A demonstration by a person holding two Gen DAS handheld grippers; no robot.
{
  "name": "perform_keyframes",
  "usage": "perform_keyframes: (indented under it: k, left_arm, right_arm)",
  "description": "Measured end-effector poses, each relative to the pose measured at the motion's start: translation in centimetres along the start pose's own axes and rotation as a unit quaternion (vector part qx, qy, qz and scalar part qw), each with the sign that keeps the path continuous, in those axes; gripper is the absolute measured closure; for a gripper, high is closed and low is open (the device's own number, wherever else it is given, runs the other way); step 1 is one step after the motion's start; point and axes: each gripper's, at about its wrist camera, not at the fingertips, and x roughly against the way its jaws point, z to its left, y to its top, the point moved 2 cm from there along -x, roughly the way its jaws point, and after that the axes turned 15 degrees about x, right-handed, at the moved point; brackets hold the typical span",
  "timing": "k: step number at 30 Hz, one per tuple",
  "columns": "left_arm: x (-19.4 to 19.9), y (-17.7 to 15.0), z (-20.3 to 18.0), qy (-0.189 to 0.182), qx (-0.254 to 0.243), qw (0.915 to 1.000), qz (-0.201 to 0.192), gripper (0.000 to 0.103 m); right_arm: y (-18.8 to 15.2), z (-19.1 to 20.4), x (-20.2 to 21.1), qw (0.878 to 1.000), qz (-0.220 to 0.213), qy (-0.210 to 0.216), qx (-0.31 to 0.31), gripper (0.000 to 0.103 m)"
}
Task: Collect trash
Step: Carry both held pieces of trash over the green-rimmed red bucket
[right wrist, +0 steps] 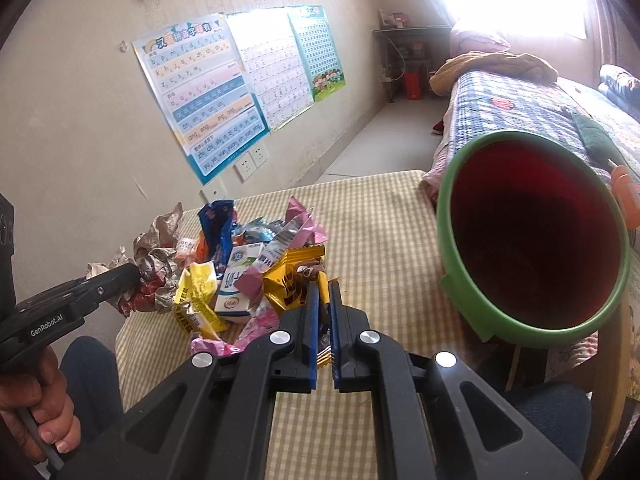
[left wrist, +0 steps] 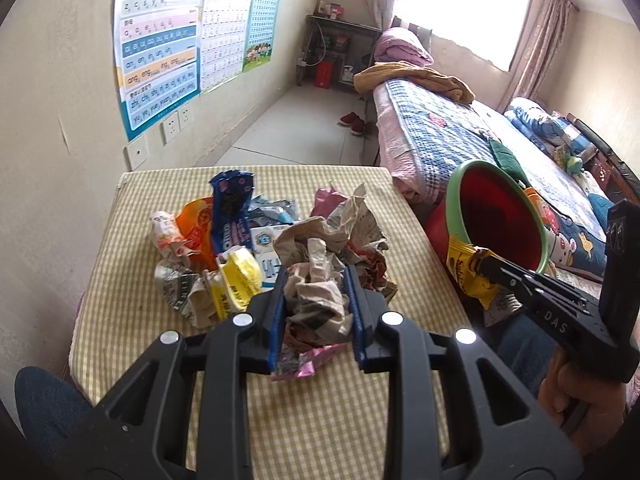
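A pile of wrappers and crumpled paper (left wrist: pixel 256 256) lies on the checked table (left wrist: pixel 320 420). My left gripper (left wrist: pixel 318 280) has its jaws around a wad of crumpled newspaper (left wrist: pixel 320 300) in the pile and appears closed on it. My right gripper (right wrist: pixel 324 284) is shut on a yellow snack wrapper (right wrist: pixel 288 280) and holds it near the table's right edge, next to the red bin with a green rim (right wrist: pixel 532 240). The wrapper (left wrist: pixel 466 268) and bin (left wrist: pixel 500 224) also show in the left wrist view. The bin looks empty inside.
A bed (left wrist: pixel 460 128) with blankets stands right of the table, behind the bin. Posters (left wrist: pixel 160 40) hang on the left wall. Red shoes (left wrist: pixel 352 122) lie on the floor beyond. My knees show below the table.
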Motion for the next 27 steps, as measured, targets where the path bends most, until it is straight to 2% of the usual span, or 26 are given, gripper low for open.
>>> perform_keyframes:
  k: [5, 14, 27]
  left_arm:
    - [-1.4, 0.1, -4.1, -0.030, -0.029, 0.9991, 0.009, 0.077]
    - [-4.1, 0.1, -10.7, -0.070, -0.071, 0.9946, 0.028, 0.077]
    - [-7.8, 0.9, -18.1, -0.106, -0.104, 0.9879, 0.045, 0.076]
  right_arm:
    - [0.3, -4.1, 1.7, 0.999, -0.010, -0.034, -0.027, 0.097]
    - [0.0, -10.3, 3.5, 0.994, -0.002, -0.092, -0.060, 0.096]
    - [-1.4, -16.4, 3.9, 0.988, 0.007, -0.125, -0.092, 0.096]
